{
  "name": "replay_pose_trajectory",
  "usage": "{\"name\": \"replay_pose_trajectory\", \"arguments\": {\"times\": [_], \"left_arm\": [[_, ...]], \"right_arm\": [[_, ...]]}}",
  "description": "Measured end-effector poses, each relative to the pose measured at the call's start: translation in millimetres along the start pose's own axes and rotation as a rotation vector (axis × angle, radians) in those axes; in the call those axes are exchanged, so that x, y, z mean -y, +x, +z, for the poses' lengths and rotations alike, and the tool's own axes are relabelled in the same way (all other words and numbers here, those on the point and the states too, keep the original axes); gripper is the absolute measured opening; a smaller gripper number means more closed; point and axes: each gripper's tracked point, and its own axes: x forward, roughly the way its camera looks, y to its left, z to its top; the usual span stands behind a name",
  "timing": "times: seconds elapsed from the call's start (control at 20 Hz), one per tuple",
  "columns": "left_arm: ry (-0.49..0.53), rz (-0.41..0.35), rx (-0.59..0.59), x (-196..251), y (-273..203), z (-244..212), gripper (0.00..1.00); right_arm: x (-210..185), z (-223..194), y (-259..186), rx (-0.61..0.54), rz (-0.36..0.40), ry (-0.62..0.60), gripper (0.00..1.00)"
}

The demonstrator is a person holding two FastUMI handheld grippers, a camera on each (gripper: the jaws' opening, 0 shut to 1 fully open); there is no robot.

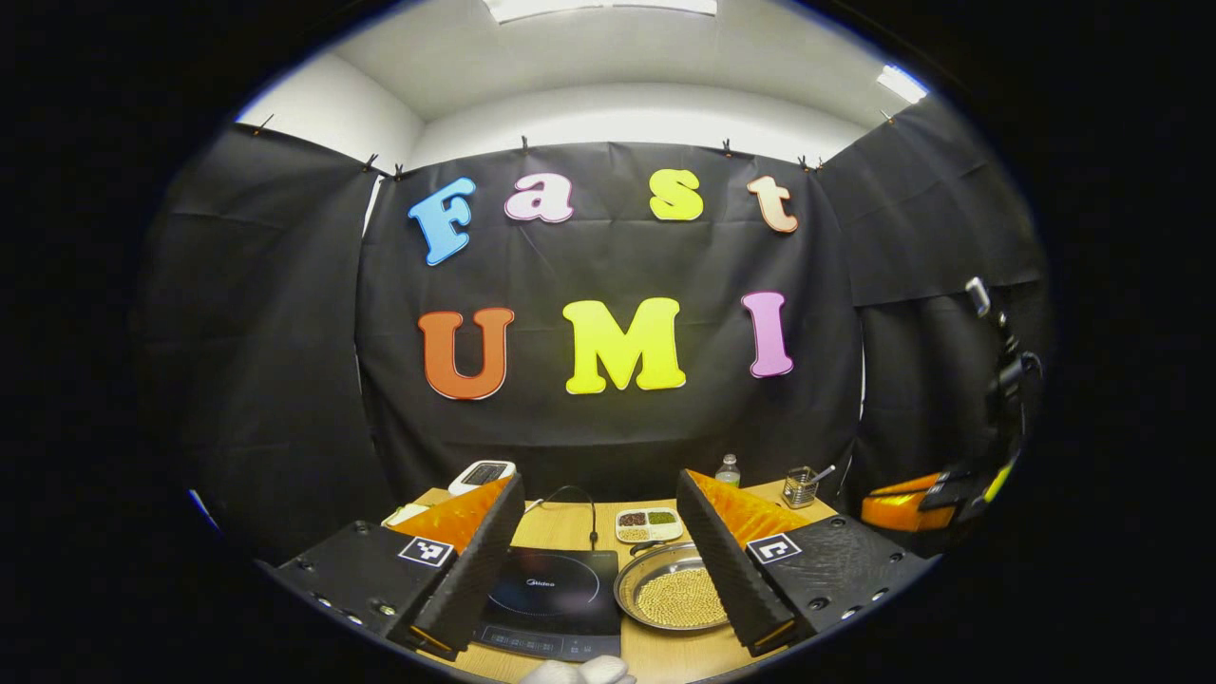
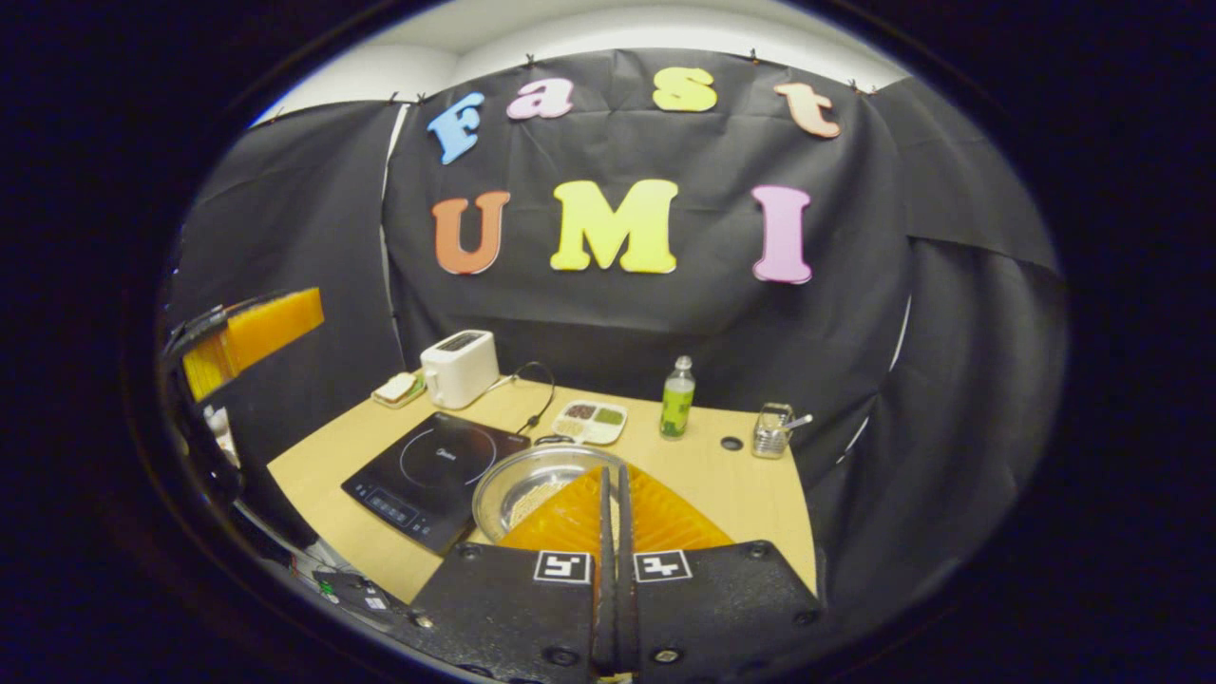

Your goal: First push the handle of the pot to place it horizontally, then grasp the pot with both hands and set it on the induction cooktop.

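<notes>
A shallow metal pot [image 1: 670, 594] with yellow beans in it sits on the wooden table, just right of the black induction cooktop [image 1: 556, 594]. The pot's short dark handle [image 1: 642, 547] points toward the back wall. My left gripper [image 1: 600, 489] hangs open and wide above the table, with nothing between its fingers. In the right gripper view, my right gripper [image 2: 613, 472] is shut on nothing, its fingers pressed together above the pot's [image 2: 532, 489] near right rim. The cooktop [image 2: 432, 465] lies left of the pot. The other gripper [image 2: 256, 332] hovers at far left.
A white toaster [image 2: 461, 369] and a plate of bread [image 2: 399, 388] stand at the back left. A divided tray [image 2: 589, 421], a green bottle [image 2: 677, 399] and a wire holder [image 2: 774, 432] line the back. The table's right part [image 2: 750, 494] is bare wood.
</notes>
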Motion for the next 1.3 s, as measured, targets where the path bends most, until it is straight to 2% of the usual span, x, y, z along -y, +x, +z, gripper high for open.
{"name": "replay_pose_trajectory", "arguments": {"times": [0.15, 0.35, 0.45, 0.5, 0.6, 0.65, 0.9, 0.95, 1.0, 1.05, 1.25, 1.3], "left_arm": [[0.004, 0.014, -0.009, -6, -4, -5, 0.96], [0.006, 0.026, -0.028, -11, -8, -12, 0.96], [0.003, 0.036, -0.031, -14, -9, -13, 0.96], [-0.001, 0.04, -0.034, -15, -9, -15, 0.96], [-0.004, 0.043, -0.042, -17, -9, -19, 0.96], [-0.003, 0.046, -0.047, -18, -9, -21, 0.96], [0.001, 0.071, -0.047, -28, -10, -20, 0.96], [0.0, 0.079, -0.051, -32, -10, -22, 0.96], [0.0, 0.084, -0.056, -34, -9, -25, 0.96], [0.001, 0.087, -0.062, -36, -8, -26, 0.96], [0.016, 0.097, -0.08, -40, -5, -31, 0.96], [0.018, 0.098, -0.083, -41, -4, -31, 0.96]], "right_arm": [[-19, -42, 26, -0.101, 0.046, -0.01, 0.04], [-38, -103, 55, -0.235, 0.069, -0.001, 0.04], [-46, -123, 66, -0.286, 0.078, -0.013, 0.0], [-51, -133, 71, -0.307, 0.079, -0.021, 0.04], [-60, -154, 80, -0.358, 0.094, -0.021, 0.01], [-63, -162, 84, -0.378, 0.097, -0.026, 0.04], [-79, -188, 97, -0.438, 0.123, -0.065, 0.04], [-82, -192, 100, -0.449, 0.13, -0.062, 0.0], [-84, -197, 104, -0.461, 0.133, -0.062, 0.04], [-86, -201, 108, -0.474, 0.136, -0.067, 0.01], [-89, -212, 122, -0.501, 0.141, -0.08, 0.04], [-88, -214, 124, -0.505, 0.14, -0.074, 0.0]]}}
